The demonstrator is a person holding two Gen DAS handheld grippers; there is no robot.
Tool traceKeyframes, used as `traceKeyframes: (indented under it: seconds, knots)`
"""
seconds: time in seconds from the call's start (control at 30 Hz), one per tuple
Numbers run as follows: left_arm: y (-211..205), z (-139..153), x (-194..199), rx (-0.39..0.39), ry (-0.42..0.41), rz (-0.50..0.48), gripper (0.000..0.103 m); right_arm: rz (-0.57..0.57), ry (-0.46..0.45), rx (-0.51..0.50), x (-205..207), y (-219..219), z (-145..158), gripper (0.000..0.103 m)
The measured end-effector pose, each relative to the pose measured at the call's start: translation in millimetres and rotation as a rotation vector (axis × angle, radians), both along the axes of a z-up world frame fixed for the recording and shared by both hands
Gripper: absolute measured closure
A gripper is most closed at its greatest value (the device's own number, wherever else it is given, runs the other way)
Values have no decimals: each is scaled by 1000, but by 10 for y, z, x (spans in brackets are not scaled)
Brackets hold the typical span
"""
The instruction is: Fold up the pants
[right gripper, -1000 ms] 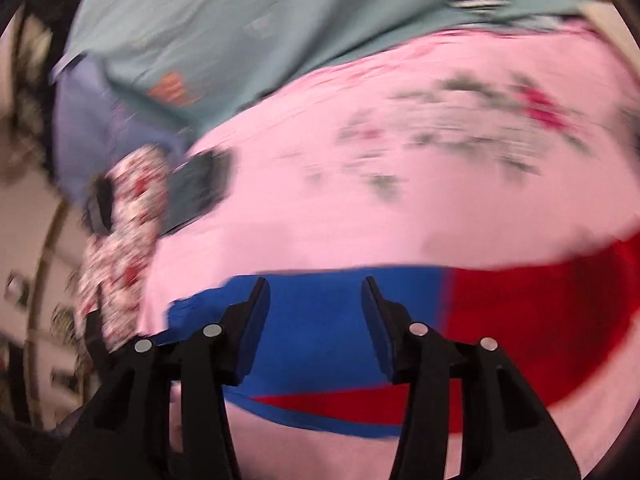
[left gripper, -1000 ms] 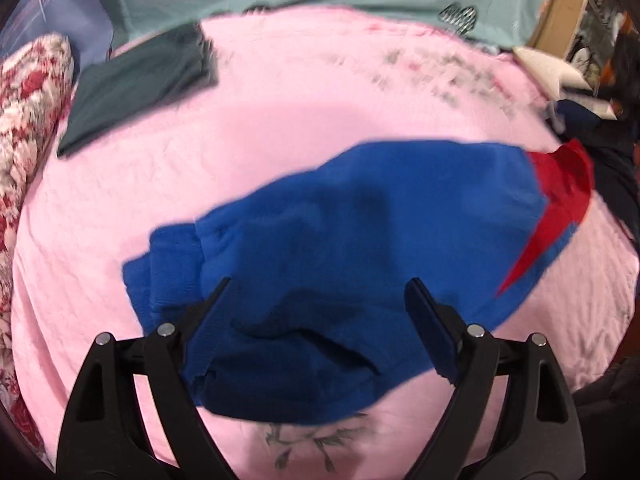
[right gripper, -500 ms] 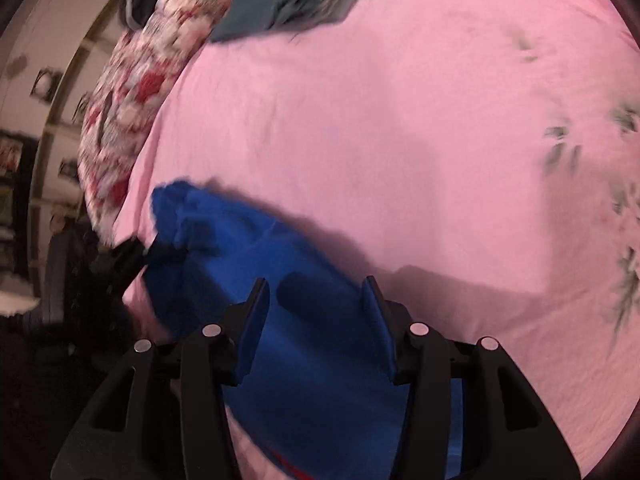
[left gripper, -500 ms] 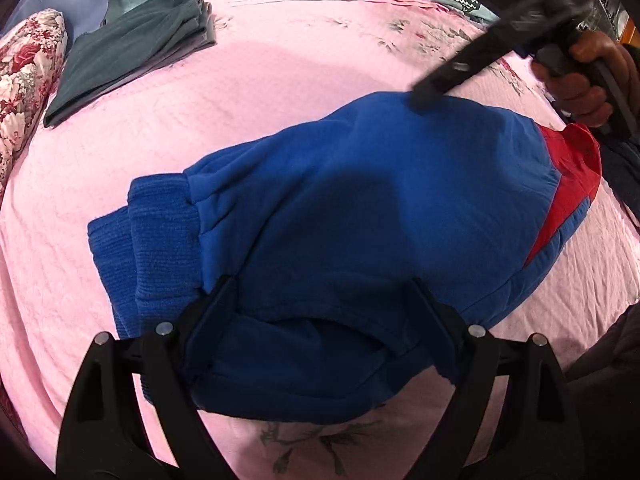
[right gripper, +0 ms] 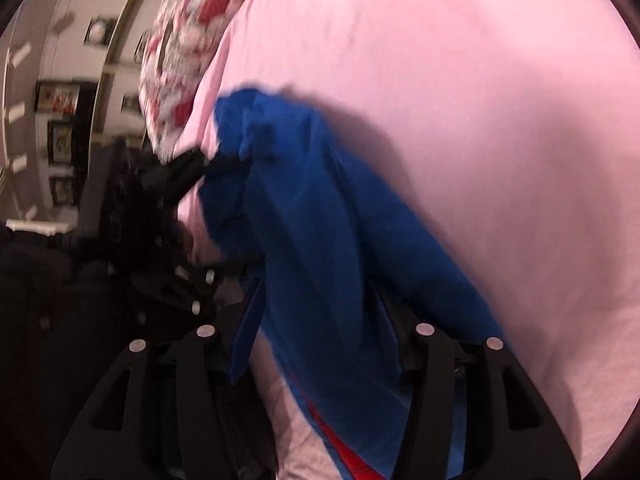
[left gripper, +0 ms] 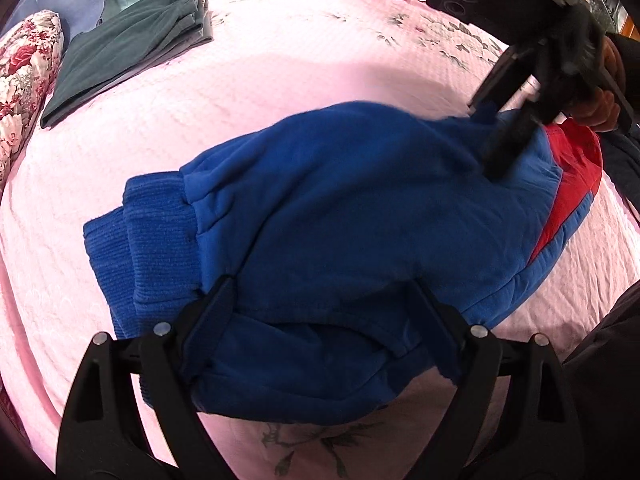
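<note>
Your right gripper (left gripper: 500, 136) has swung across and dropped onto the far, red-striped end of the pants (left gripper: 340, 216). Its jaws have just been opening, and blue cloth lies between them; whether they pinch it you cannot tell. Your left gripper (left gripper: 324, 320) stands wide over the near edge, its fingers resting on the cloth. The pants lie bundled on the pink bed (left gripper: 320, 60), so another fold looks due. Green folded clothes (left gripper: 132, 44) and a floral pillow (left gripper: 24, 80) sit well clear.
</note>
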State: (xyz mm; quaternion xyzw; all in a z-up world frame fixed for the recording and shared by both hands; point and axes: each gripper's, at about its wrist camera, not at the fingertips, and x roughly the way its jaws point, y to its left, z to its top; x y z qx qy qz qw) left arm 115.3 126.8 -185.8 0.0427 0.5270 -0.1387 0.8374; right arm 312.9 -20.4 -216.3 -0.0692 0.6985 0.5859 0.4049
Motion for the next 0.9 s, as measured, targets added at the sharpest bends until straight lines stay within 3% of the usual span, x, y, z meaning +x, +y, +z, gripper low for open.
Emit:
traceKeyframes:
  seconds: [0.17, 0.23, 0.33, 0.4, 0.47, 0.5, 0.6, 0.67, 0.7, 0.83, 0.9]
  knots:
    - [-8, -7, 14, 5, 0, 3, 14, 33, 93, 35, -106, 66, -55, 42]
    - [-13, -12, 24, 8, 2, 6, 14, -33, 45, 47, -28, 120, -93, 42]
    - [-24, -22, 27, 16, 4, 7, 14, -307, -86, 143, 362, 38, 1, 42]
    - [-31, -24, 30, 20, 5, 9, 14, -553, -170, 222, 732, -205, 123, 42]
    - [-47, -15, 13, 22, 6, 10, 14, -719, -190, 228, 993, -440, 180, 42]
    - [-51, -16, 15, 22, 6, 11, 14, -742, -150, 235, 1087, -522, 221, 42]
    - [-57, -18, 20, 25, 3, 11, 13, -647, -100, 312, 954, -530, 393, 42]
    - [-62, -22, 18, 30, -1, 12, 13, -552, -21, 304, 749, -437, 364, 42]
    - [-60, -21, 18, 31, -2, 13, 13, -490, 9, 260, 624, -386, 294, 42]
    - [-49, -8, 5, 29, -5, 13, 13, -378, -151, 43, 356, -288, 70, 42]
    - [-40, -16, 21, 28, -4, 11, 13, -322, -107, 7, 317, -288, 14, 42]
